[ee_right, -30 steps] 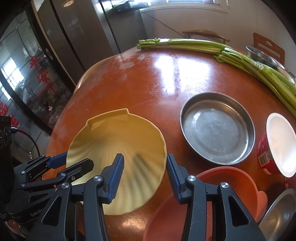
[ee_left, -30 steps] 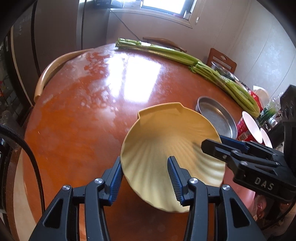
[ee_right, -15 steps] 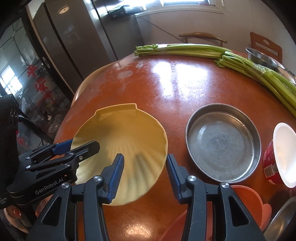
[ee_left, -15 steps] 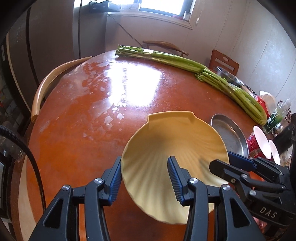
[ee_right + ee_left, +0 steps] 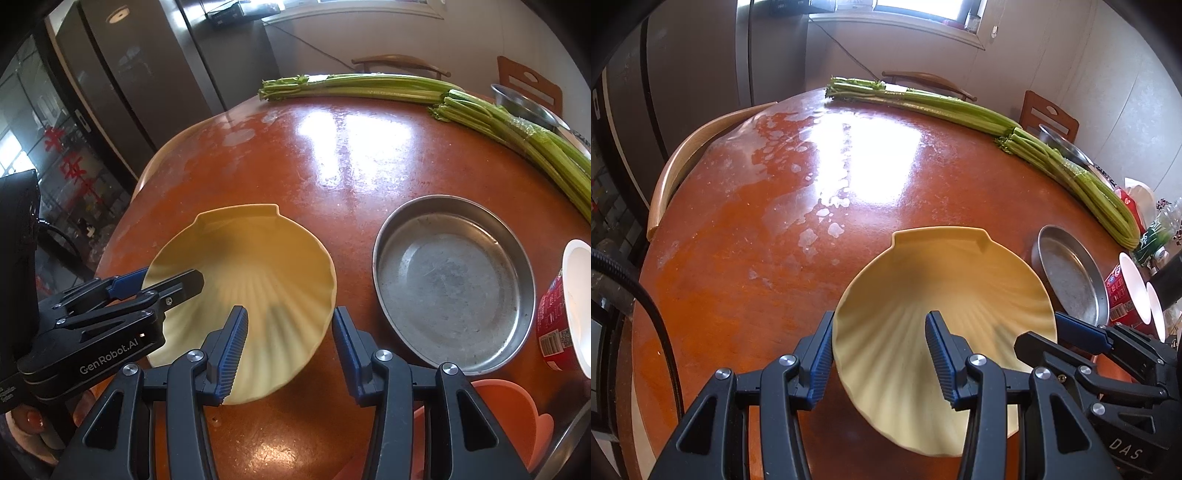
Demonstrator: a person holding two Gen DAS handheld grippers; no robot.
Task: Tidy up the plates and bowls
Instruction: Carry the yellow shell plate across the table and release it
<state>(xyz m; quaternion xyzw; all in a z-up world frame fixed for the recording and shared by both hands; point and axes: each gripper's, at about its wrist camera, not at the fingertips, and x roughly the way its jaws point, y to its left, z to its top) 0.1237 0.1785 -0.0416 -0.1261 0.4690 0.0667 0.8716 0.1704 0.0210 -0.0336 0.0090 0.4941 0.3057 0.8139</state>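
Observation:
A yellow shell-shaped plate (image 5: 942, 291) (image 5: 247, 266) is held tilted above the red round table (image 5: 757, 258). My left gripper (image 5: 879, 354) straddles the plate's left rim with jaws wide, one finger inside and one outside; it shows in the right wrist view (image 5: 162, 282). My right gripper (image 5: 290, 350) straddles the plate's right rim the same way; it shows in the left wrist view (image 5: 1056, 332). Whether either one pinches the rim cannot be told. A round metal plate (image 5: 454, 284) (image 5: 1071, 277) lies on the table to the right. An orange bowl (image 5: 502, 424) sits near the front right.
Long celery bunches (image 5: 979, 114) (image 5: 443, 99) lie along the table's far and right edge. A red instant-noodle cup (image 5: 565, 317) (image 5: 1126, 291) lies on its side at the right. A metal bowl (image 5: 524, 103) stands far right. Chairs stand around the table.
Both grippers and the yellow plate have drawn back left, away from the orange bowl and metal plate; the plate stays between the fingers.

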